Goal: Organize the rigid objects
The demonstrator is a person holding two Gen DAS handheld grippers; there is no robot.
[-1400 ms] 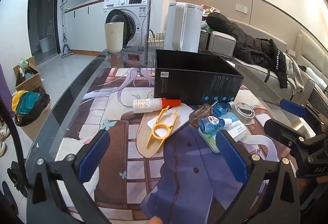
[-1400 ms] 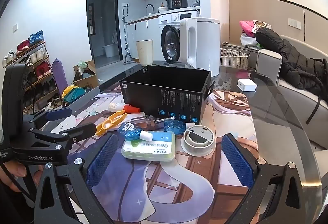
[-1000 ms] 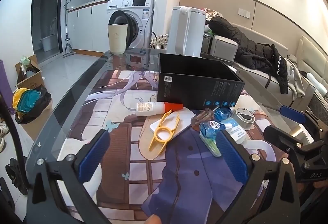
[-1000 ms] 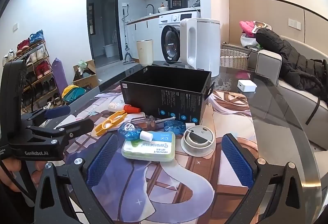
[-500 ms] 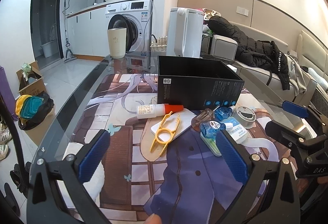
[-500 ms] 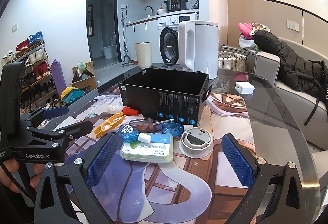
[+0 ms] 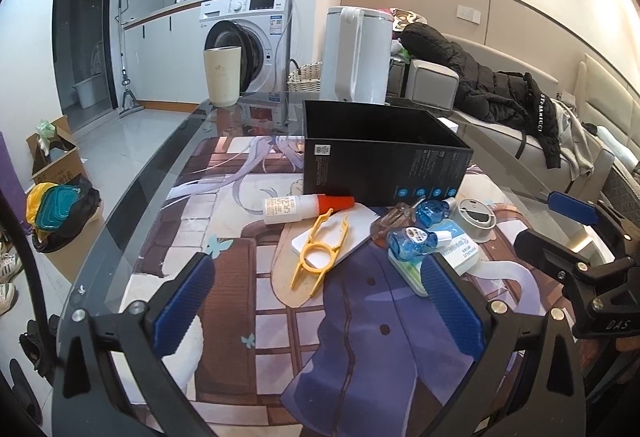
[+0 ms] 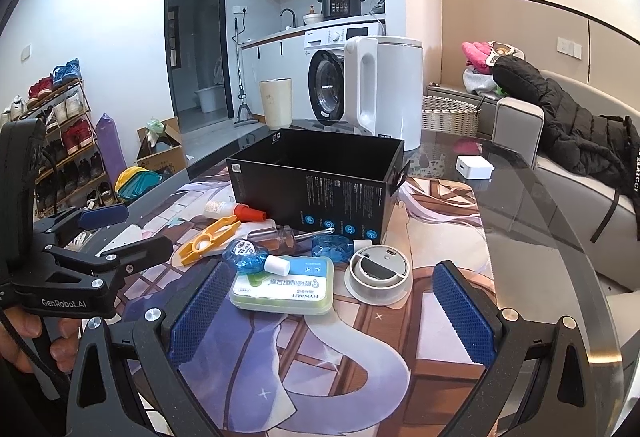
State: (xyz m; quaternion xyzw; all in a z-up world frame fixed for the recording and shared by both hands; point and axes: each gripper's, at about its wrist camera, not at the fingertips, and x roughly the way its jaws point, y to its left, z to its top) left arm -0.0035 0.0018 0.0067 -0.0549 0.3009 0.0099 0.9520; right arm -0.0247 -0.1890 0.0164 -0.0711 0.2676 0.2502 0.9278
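1. Jaws of both grippers stand wide apart and hold nothing: left gripper [image 7: 316, 301], right gripper [image 8: 330, 311], each hovering above the glass-topped desk [image 8: 532, 221] short of the clutter.
2. Landmark: open black rectangular cardboard box [image 8: 316, 181], upright on the printed desk mat; its inside is not visible.
3. Just in front of the box lie a clear-handled screwdriver [image 8: 288, 235] and a blue translucent bottle [image 8: 332, 247].
4. Nearer than these, a green and white flat plastic case [image 8: 282, 291] carries a second blue bottle with white cap [image 8: 254, 259] on top.
5. To the right of the case, in front of the box's right corner, sits a grey round disc-shaped device [image 8: 378, 273].
6. Left of the box front lie a white glue bottle with red cap [image 7: 306, 207] and a yellow plastic clip tool [image 7: 320, 253]; the tool rests on a white flat card [image 7: 340, 233].
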